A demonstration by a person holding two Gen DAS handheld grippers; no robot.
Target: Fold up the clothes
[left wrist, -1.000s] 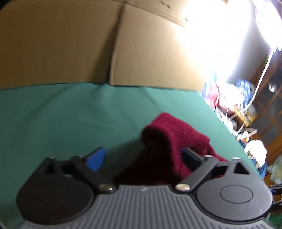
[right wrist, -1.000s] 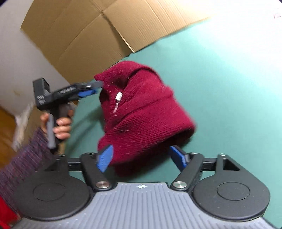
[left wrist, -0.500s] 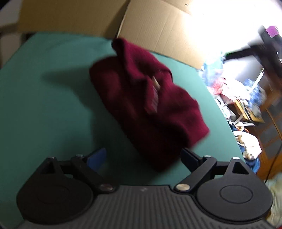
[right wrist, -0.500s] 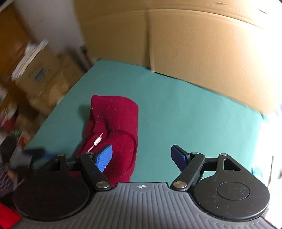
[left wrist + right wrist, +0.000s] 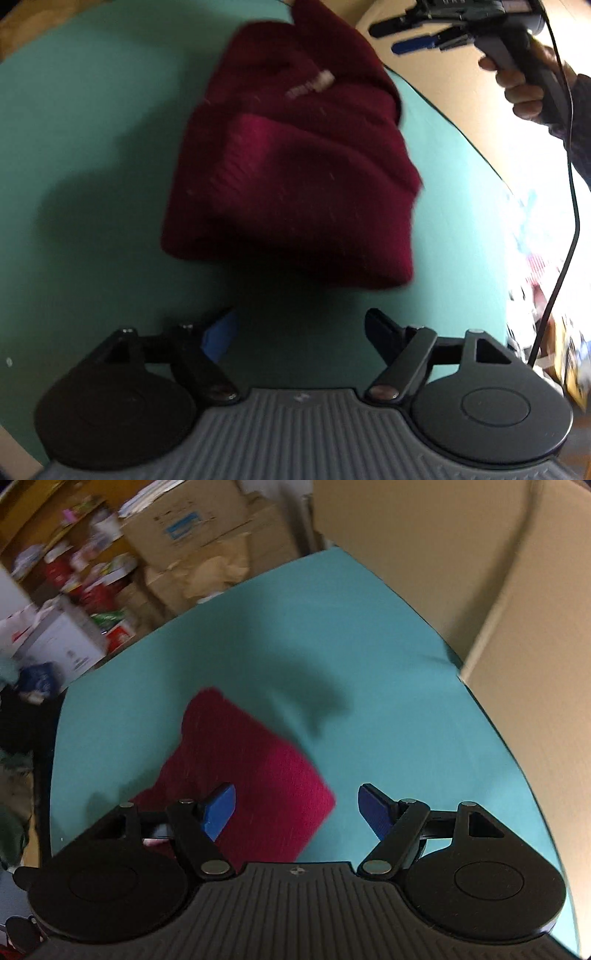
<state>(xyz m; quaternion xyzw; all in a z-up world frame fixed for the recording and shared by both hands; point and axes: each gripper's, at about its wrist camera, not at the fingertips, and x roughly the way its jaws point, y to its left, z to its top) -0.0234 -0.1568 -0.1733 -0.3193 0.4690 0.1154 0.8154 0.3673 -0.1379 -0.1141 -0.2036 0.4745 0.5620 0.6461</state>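
Between folds, by the look of it: the maroon knit garment lies bunched on the green table, not flat, nothing gripping it; left tongs hover just short of its near edge, jaws closing on empty air; right tongs spread wide and empty above a corner of the garment; in the left view the right tongs show past its far end, held in a hand. Next move likely calls for picking an edge or corner and pulling it out flat before folding. Hard to read: motion blur; which part of the garment faces up; a pale label, illegible; cardboard behind.
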